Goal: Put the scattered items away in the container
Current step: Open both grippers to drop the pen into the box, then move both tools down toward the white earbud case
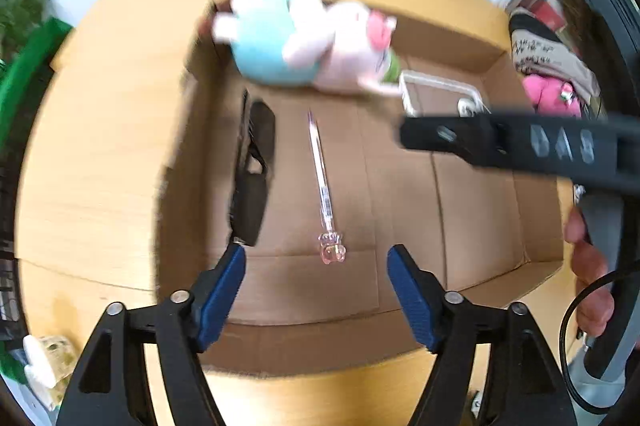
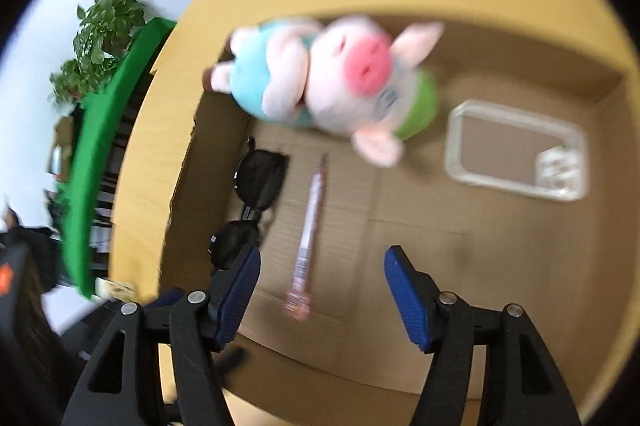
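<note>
A shallow cardboard box [image 1: 480,209] [image 2: 500,258] lies open on a wooden table. In it are a pink plush pig in blue clothes [image 1: 304,41] [image 2: 320,81], black sunglasses [image 1: 254,177] [image 2: 256,185], a clear pink pen [image 1: 324,185] [image 2: 310,230] and a clear phone case [image 1: 440,93] [image 2: 520,149]. My left gripper [image 1: 316,262] is open and empty above the box's near end. My right gripper [image 2: 320,266] is open and empty over the box; its black body shows in the left wrist view [image 1: 520,141], reaching in from the right.
The wooden table [image 1: 100,153] [image 2: 152,153] surrounds the box. A green object [image 1: 28,65] [image 2: 104,153] and a potted plant [image 2: 100,41] stand to the left. A pink item and a printed bag [image 1: 552,77] lie past the box's right side. A small packet [image 1: 48,362] lies at front left.
</note>
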`<move>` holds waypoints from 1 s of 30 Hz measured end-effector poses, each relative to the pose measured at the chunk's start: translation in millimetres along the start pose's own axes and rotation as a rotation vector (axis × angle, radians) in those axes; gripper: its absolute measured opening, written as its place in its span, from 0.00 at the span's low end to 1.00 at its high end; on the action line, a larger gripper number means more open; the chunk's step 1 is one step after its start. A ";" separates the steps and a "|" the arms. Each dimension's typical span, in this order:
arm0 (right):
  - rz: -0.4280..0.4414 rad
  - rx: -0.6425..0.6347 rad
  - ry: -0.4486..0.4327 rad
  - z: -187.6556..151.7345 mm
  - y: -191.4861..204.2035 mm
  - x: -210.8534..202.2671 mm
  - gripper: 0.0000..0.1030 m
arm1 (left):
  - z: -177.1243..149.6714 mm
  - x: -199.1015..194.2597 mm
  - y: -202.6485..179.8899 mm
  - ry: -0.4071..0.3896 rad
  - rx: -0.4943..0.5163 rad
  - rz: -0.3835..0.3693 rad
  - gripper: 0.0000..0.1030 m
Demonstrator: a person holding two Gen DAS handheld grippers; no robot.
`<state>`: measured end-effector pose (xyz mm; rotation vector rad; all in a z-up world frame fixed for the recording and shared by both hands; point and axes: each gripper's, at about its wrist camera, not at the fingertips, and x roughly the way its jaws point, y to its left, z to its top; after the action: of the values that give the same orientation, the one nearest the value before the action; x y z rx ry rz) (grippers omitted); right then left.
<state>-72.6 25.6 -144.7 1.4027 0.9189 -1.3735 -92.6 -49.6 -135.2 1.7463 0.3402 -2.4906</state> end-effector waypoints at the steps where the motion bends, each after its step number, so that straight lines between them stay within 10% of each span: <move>1: -0.047 -0.015 -0.038 -7.3 0.8 -19.0 0.66 | -3.5 -13.4 -2.7 -0.026 -0.005 0.016 0.82; 14: -0.142 -0.121 -0.207 -71.1 5.2 -130.6 0.68 | 8.0 -110.3 -38.3 -0.230 0.009 0.087 0.90; 30: -0.147 -0.174 -0.244 -117.5 -2.1 -176.4 0.68 | -19.9 -140.5 -68.0 -0.288 0.041 0.081 0.90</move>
<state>-56.8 155.2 22.3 1.0277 0.9678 -1.4979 -38.7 12.4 -1.0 1.3549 0.1928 -2.6554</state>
